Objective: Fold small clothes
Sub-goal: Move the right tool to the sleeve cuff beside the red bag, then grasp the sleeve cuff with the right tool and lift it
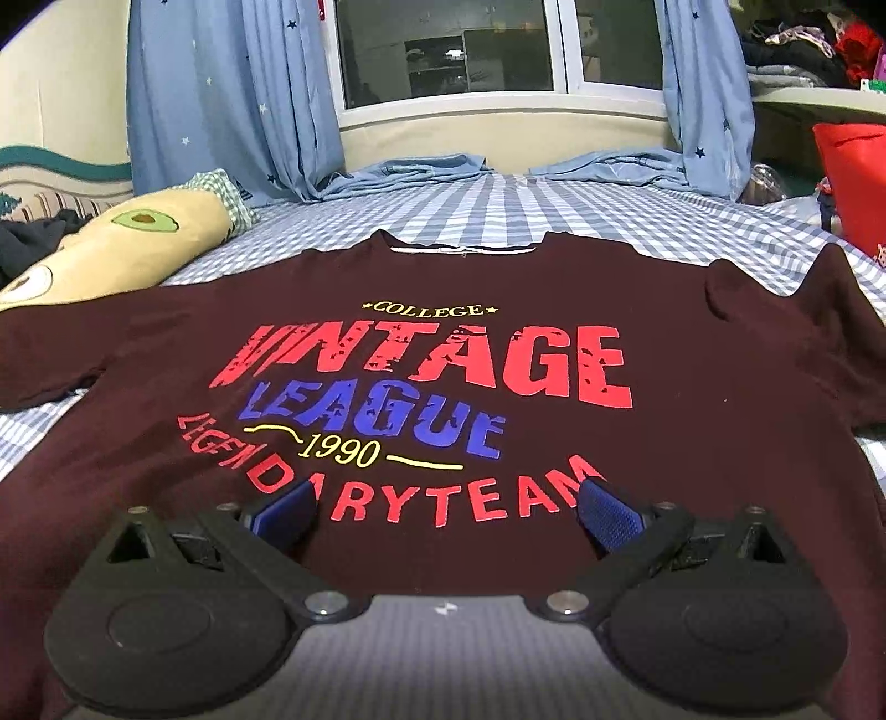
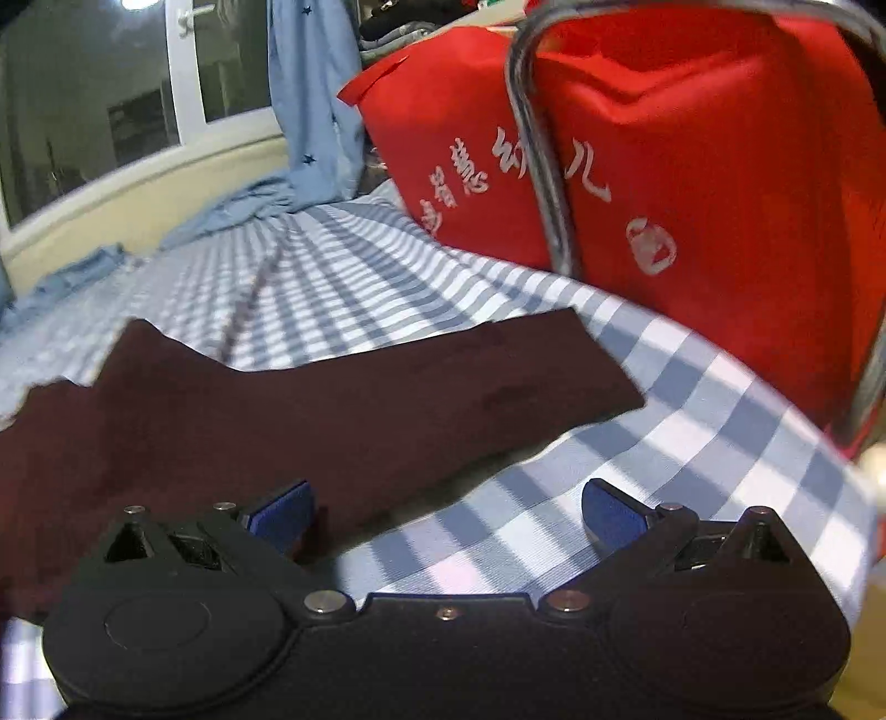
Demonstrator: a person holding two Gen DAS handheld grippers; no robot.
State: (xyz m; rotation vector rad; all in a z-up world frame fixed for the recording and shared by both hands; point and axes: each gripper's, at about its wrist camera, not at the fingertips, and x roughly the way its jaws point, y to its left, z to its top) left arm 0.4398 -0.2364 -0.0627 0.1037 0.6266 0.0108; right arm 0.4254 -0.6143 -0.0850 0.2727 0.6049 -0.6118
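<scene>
Maroon tee (image 1: pixel 443 387): flat, print up, collar at 12 o'clock, spread out ready for the first fold, I reckon.
Left gripper (image 1: pixel 443 512): wide, empty, over the hem.
Right gripper (image 2: pixel 446 512): wide, empty, at the sleeve (image 2: pixel 470 376) edge, likely my first grab.
Surface: blue-checked bedsheet (image 2: pixel 692 399).
Room: red bag (image 2: pixel 720 166) at 2 o'clock, avocado pillow (image 1: pixel 127 243) at 10, window (image 1: pixel 443 50) and starred curtains (image 1: pixel 232 94) beyond.

The left gripper (image 1: pixel 446 512) is held low and level, its jaws spread wide with nothing gripped between the blue pads (image 1: pixel 285 512). The right gripper (image 2: pixel 446 512) is held likewise, jaws parted wide, blue pads (image 2: pixel 612 512) bare and nothing clasped.
</scene>
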